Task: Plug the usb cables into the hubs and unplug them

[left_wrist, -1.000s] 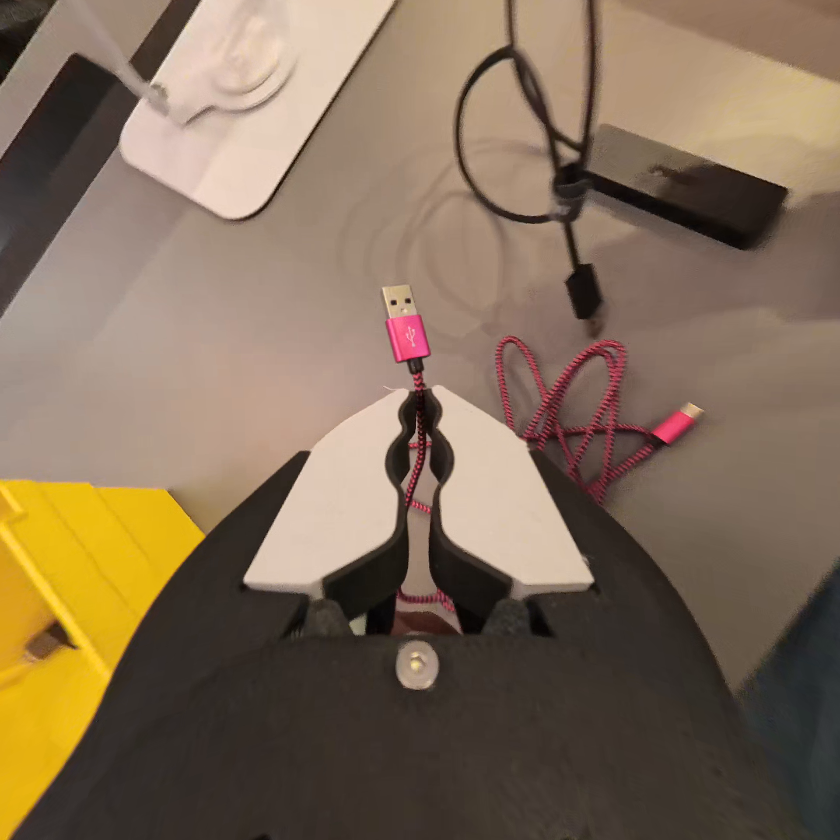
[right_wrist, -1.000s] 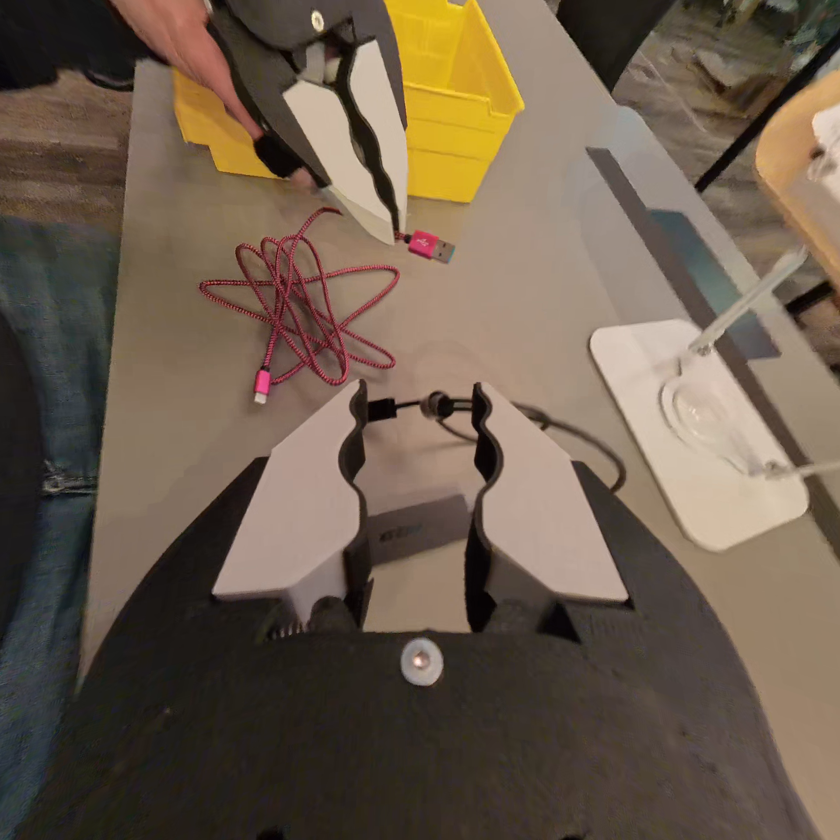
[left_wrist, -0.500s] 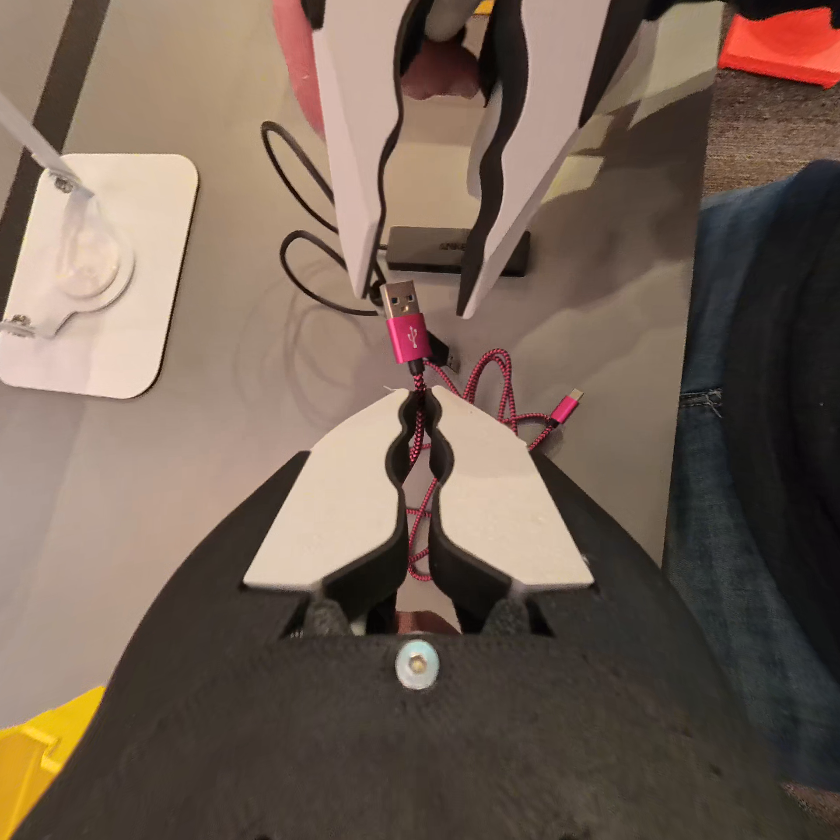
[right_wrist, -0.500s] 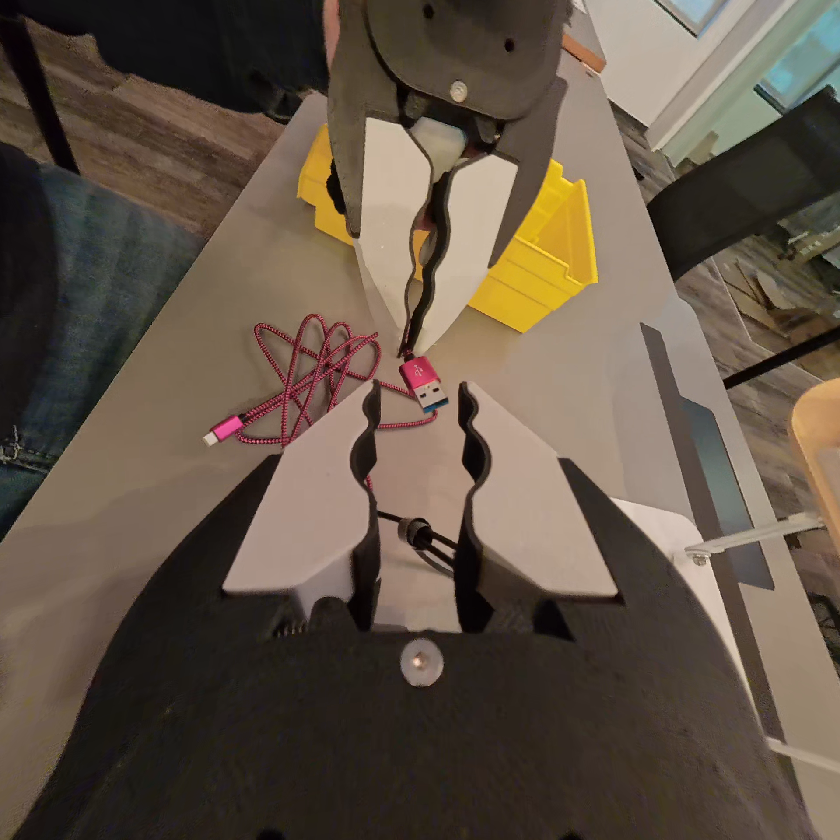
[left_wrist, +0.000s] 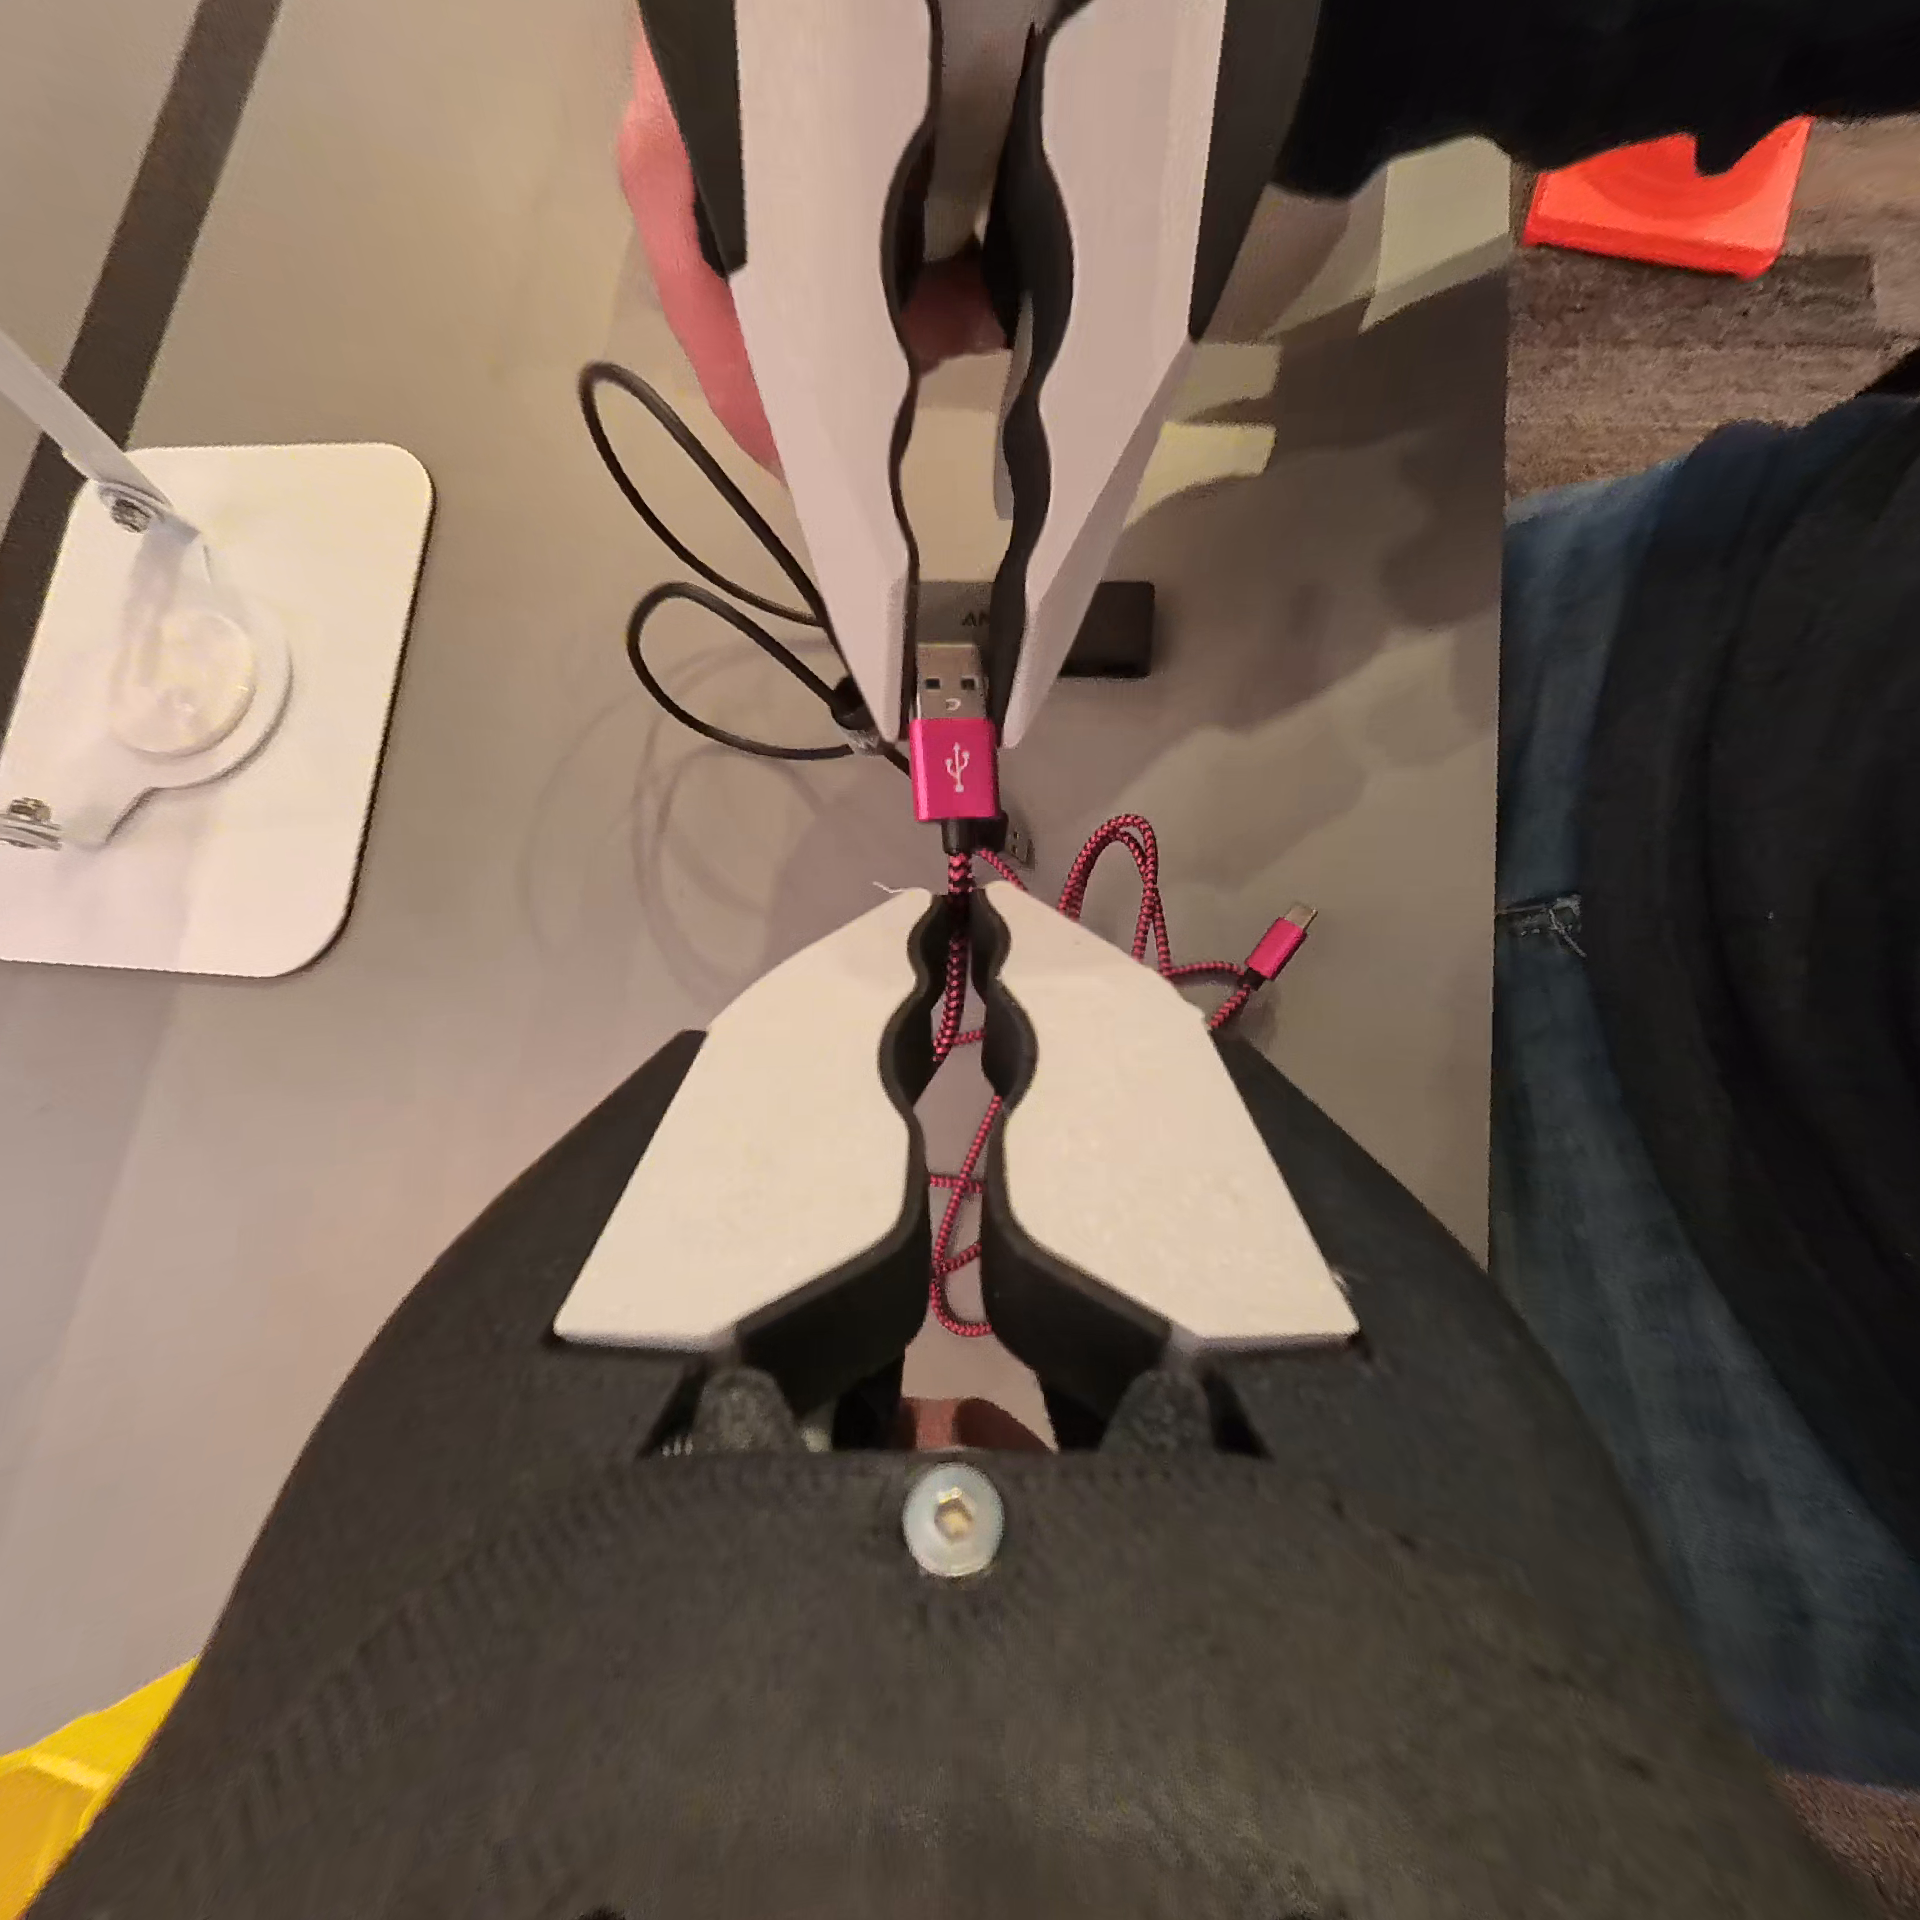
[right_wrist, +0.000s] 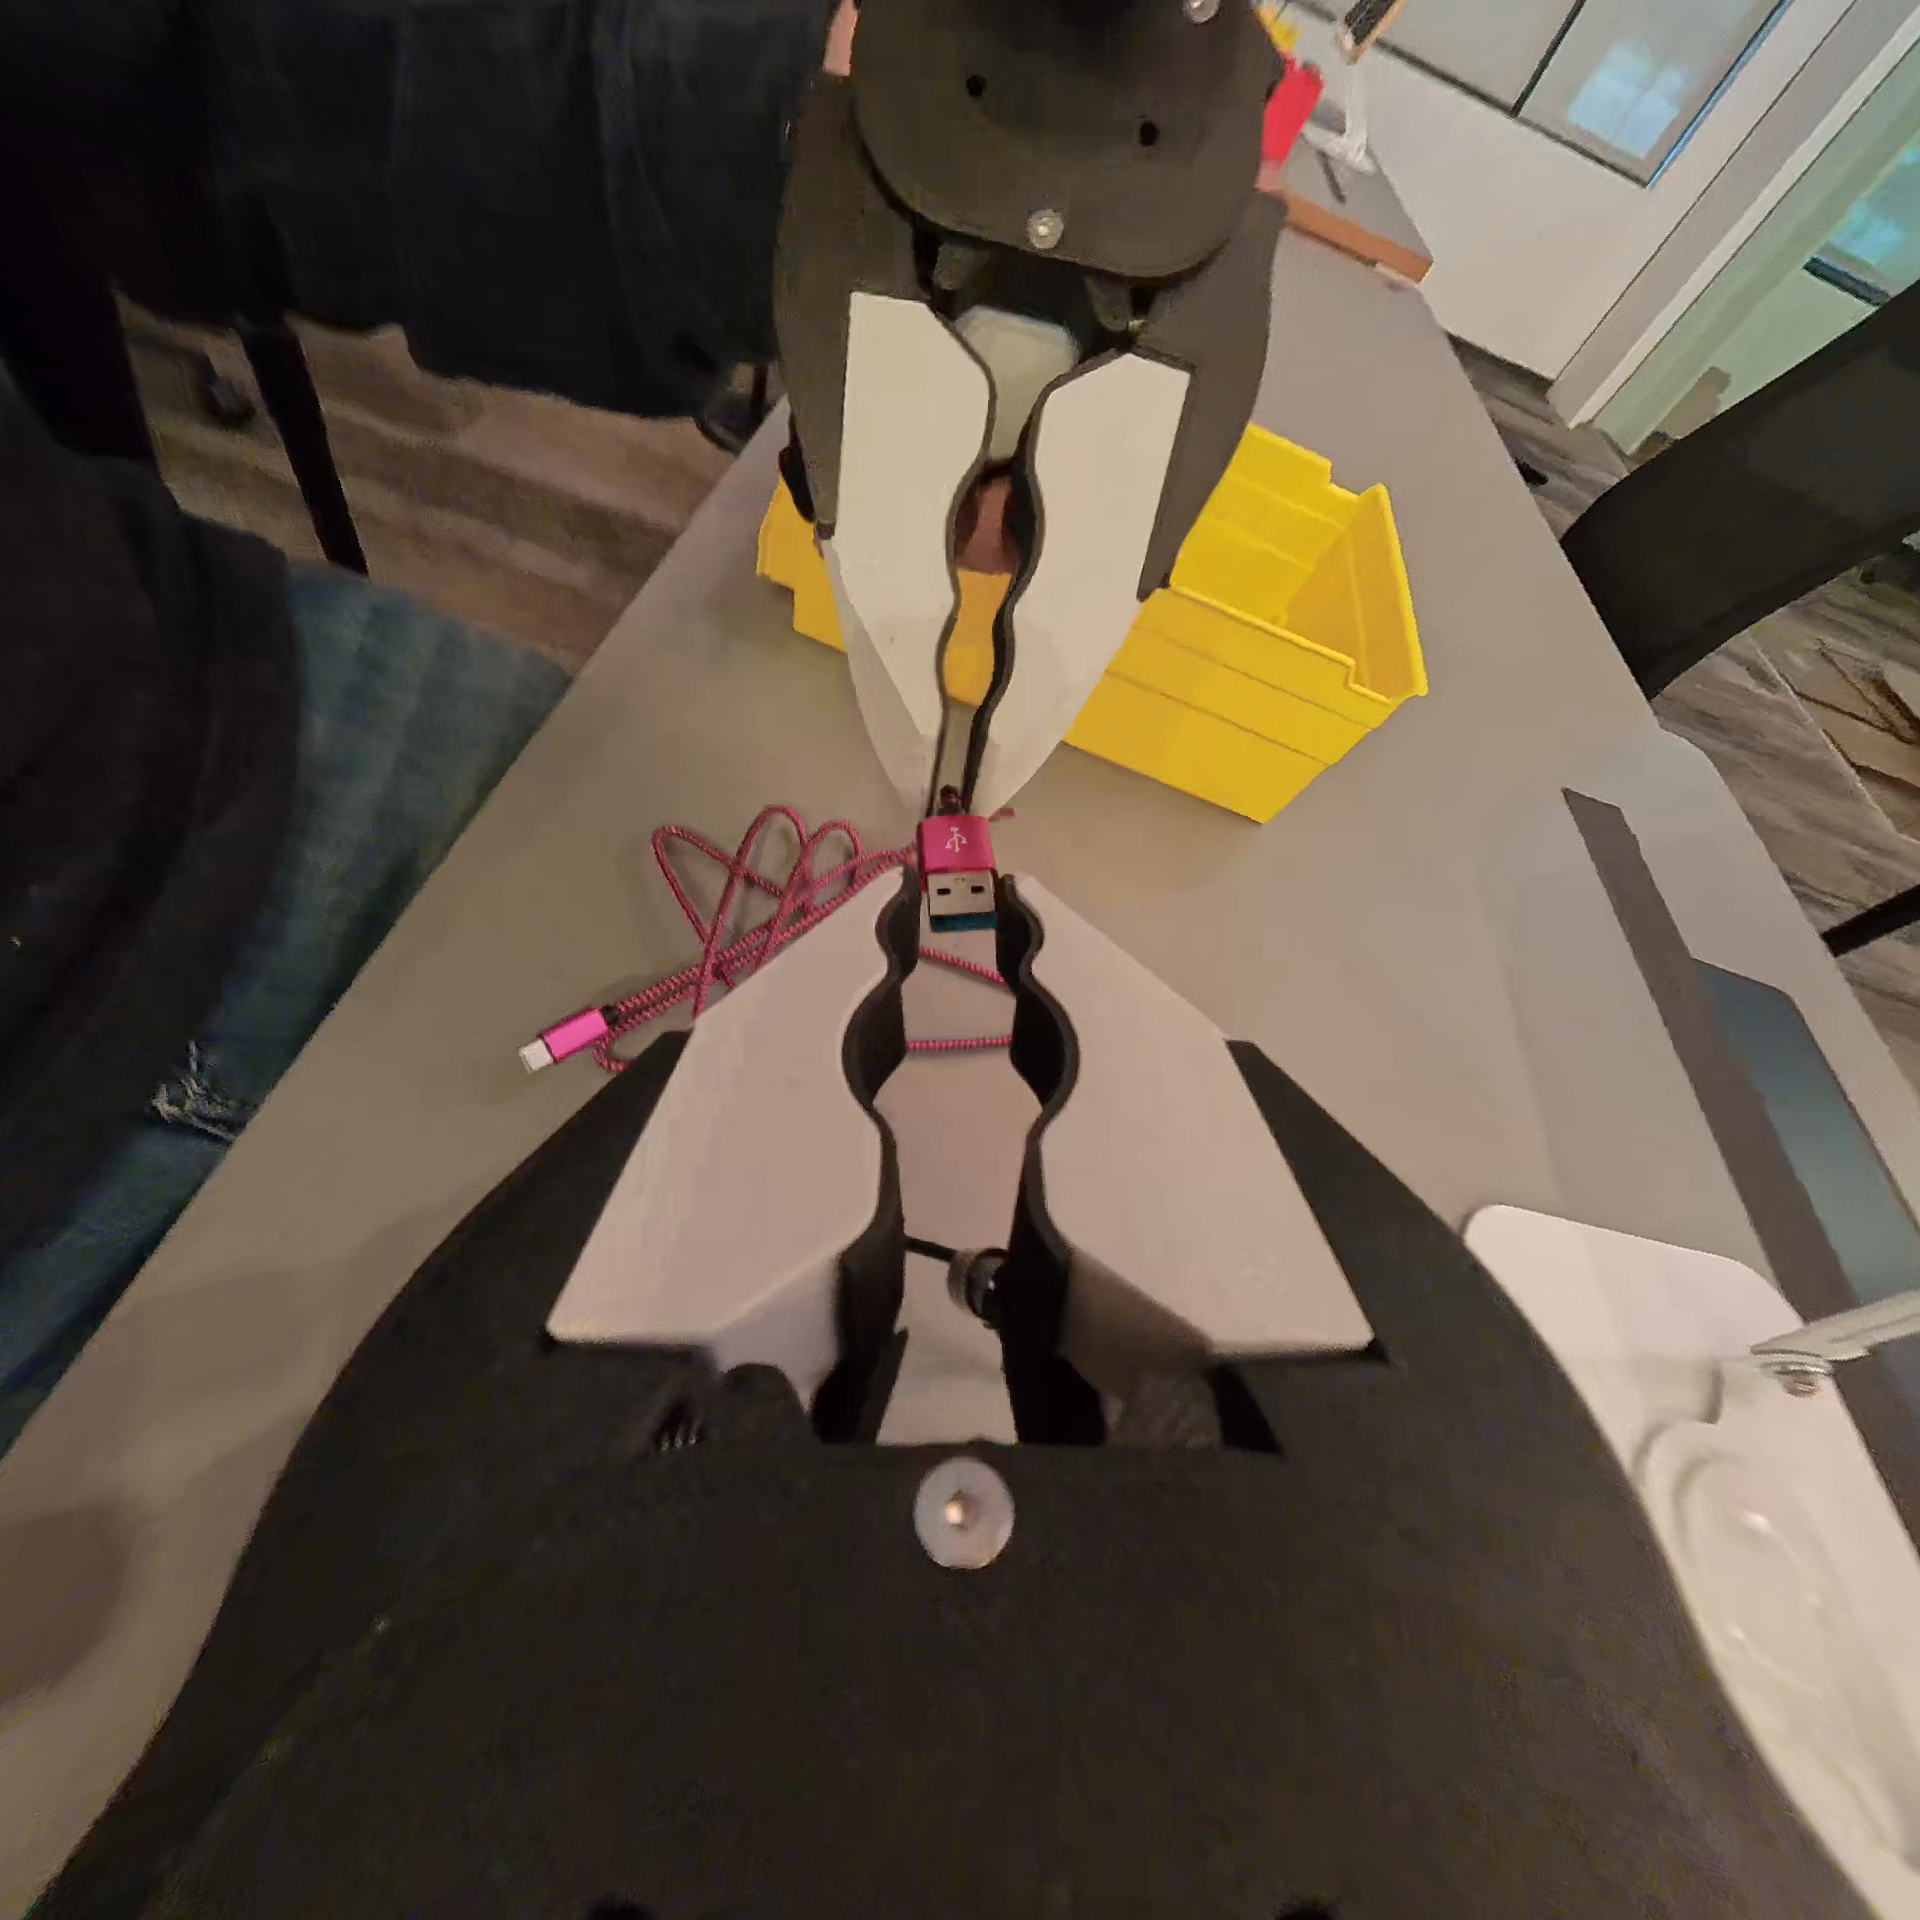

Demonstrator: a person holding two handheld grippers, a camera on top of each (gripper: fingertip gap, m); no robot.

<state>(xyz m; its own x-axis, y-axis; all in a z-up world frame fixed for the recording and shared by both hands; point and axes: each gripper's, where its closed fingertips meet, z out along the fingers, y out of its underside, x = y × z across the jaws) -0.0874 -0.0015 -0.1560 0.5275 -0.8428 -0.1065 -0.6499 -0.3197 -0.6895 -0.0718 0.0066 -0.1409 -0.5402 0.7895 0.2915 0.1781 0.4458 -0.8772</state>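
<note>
Left wrist view shows our left gripper (left_wrist: 958,902) pinched tight on the pink braided cable (left_wrist: 1112,883) just behind its pink USB-A plug (left_wrist: 954,771), which sticks out past the fingertips. Our right gripper (left_wrist: 951,717) faces it from above, its jaws a plug's width apart around the metal end of the plug; whether they press on it we cannot tell. The black hub (left_wrist: 1112,629) lies on the grey table (left_wrist: 499,1039) behind them, its black lead (left_wrist: 665,582) looped to the left. The cable's slack and its small plug (right_wrist: 566,1039) lie on the table, with a yellow bin (right_wrist: 1268,675) beyond.
</note>
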